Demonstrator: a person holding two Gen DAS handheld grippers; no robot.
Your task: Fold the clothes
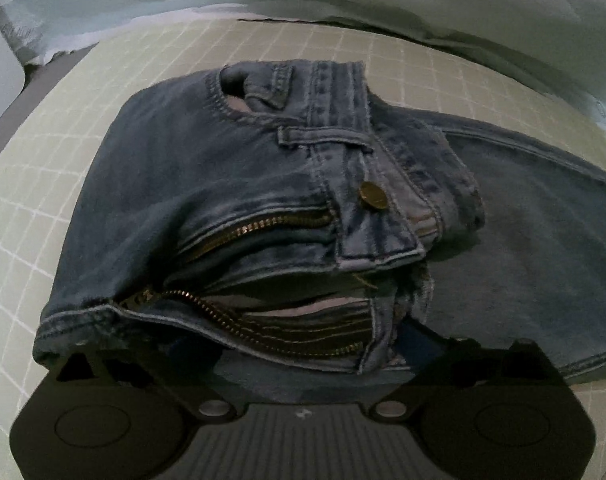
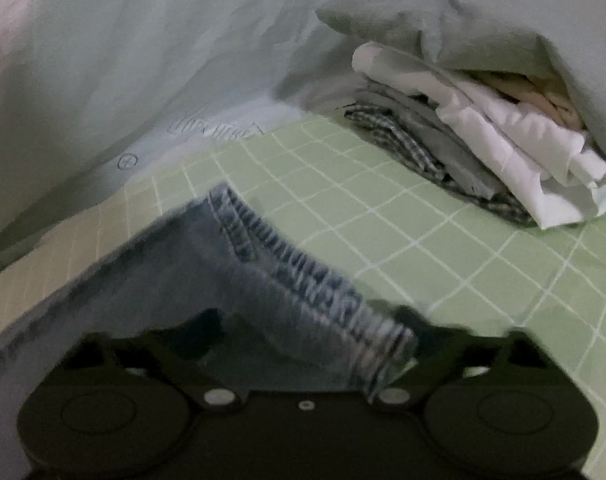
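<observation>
Jaws of both tools bite denim: the left gripper (image 1: 239,350) is closed on the fly end of the jeans (image 1: 207,184), beside the open brass zipper (image 1: 263,320); the right gripper (image 2: 303,344) is clamped on a stitched hem or waistband edge of the same jeans, the cloth draped over it and blurred. Holding two edges at once looks like a way to carry one half of the garment over the other, so I judge a fold is under way; the rest of the jeans lies on the green grid-lined mat (image 1: 423,72), one leg spread flat to the right. A metal button (image 1: 374,196) sits on the waistband, but any stamp on it is too blurred to read. Near the mat's far edge a pile of clothes (image 2: 483,152) waits, white over checked, well clear of the jeans. On the pale sheet (image 2: 103,60) behind there is faint outlined lettering (image 2: 215,130); I cannot read it with confidence.
</observation>
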